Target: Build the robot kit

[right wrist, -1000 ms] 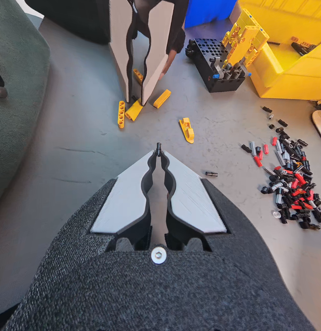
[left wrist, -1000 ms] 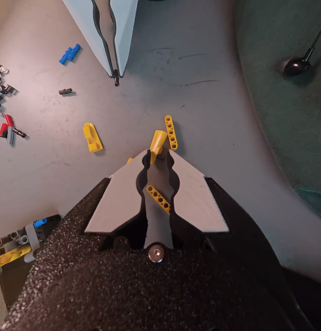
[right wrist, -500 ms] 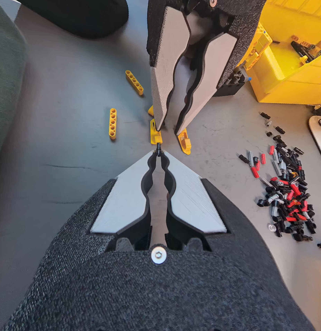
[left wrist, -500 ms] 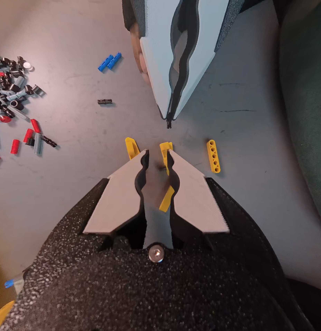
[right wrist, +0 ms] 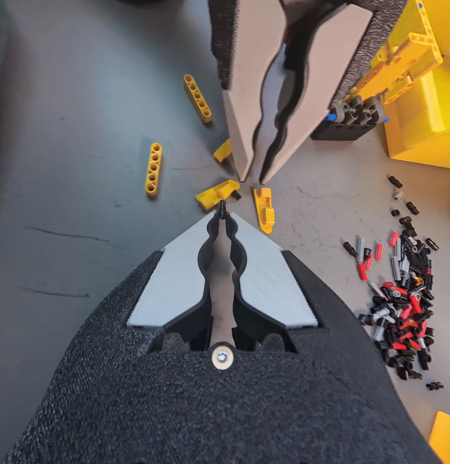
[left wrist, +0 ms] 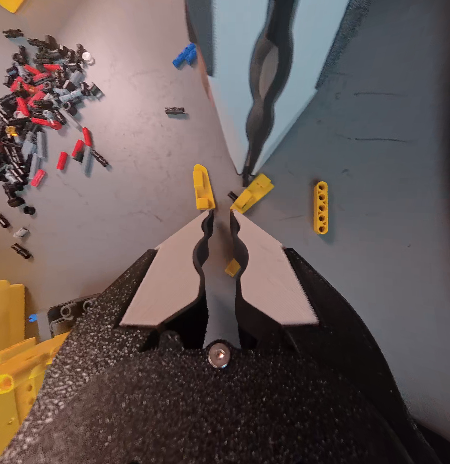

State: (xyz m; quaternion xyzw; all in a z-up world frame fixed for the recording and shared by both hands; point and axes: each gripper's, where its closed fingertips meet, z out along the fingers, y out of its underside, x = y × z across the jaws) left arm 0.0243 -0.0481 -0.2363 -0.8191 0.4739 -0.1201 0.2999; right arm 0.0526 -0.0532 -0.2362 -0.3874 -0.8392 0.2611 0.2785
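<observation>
Right claw (right wrist: 221, 216): tips pinched on small black pin (right wrist: 221, 208), pin touching yellow wedge piece (right wrist: 217, 192) on desk (right wrist: 80, 200). Left claw (left wrist: 221, 213): narrow gap, nothing gripped, just near of both wedges. Yellow part (left wrist: 232, 268) under left claw mostly hidden; frames blurred w/ motion.

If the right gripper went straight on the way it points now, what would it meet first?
Most likely the yellow wedge piece: the black pin pinched in the right gripper already points at its near edge. Whether they touch is unclear; depth is hard to judge.
</observation>
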